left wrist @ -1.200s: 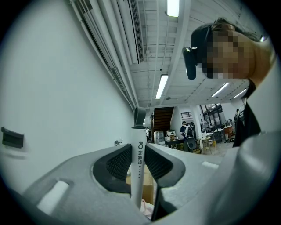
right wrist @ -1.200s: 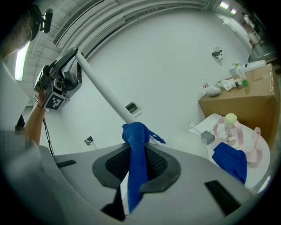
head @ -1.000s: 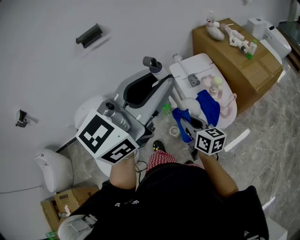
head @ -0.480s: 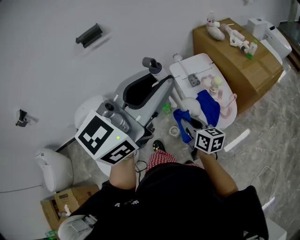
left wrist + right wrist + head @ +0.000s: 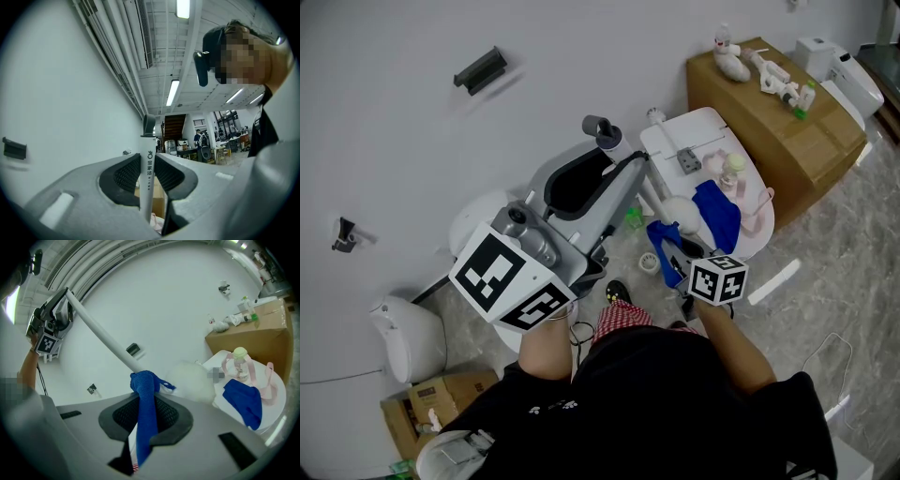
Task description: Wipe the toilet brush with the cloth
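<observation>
Even, bright indoor light fills the head view, which is sharp; the pale grey wall (image 5: 394, 112) carries only soft, short shadows. In the left gripper view, long white ceiling strip lamps (image 5: 172, 92) glare overhead. Both gripper views bend straight lines and fall to black at the corners. In the right gripper view the round white fluffy brush head (image 5: 190, 378) looks soft and washed out.
</observation>
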A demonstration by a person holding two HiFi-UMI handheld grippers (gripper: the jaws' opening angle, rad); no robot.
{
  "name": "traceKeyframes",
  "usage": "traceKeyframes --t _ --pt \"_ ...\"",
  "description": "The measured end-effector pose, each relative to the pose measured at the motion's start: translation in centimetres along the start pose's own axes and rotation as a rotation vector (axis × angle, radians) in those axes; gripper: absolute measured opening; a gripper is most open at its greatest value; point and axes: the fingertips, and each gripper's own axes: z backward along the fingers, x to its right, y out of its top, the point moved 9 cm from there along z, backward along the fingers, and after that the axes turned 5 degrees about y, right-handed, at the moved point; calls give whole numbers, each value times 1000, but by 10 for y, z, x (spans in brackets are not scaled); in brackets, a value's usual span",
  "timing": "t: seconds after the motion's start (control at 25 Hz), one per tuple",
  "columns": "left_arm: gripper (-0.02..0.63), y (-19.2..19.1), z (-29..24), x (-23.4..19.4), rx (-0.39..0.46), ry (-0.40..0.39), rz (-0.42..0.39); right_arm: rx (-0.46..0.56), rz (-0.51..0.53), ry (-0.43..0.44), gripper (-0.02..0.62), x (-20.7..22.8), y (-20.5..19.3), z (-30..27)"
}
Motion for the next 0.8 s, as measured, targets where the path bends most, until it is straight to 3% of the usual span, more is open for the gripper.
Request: traceKeyframes --t 0.4,0.8 --pt "100 -5 1 -4 -8 14 3 -13 20 17 64 -5 4 3" --pt "98 -13 2 -9 -24 57 -30 46 156 167 64 -55 32 16"
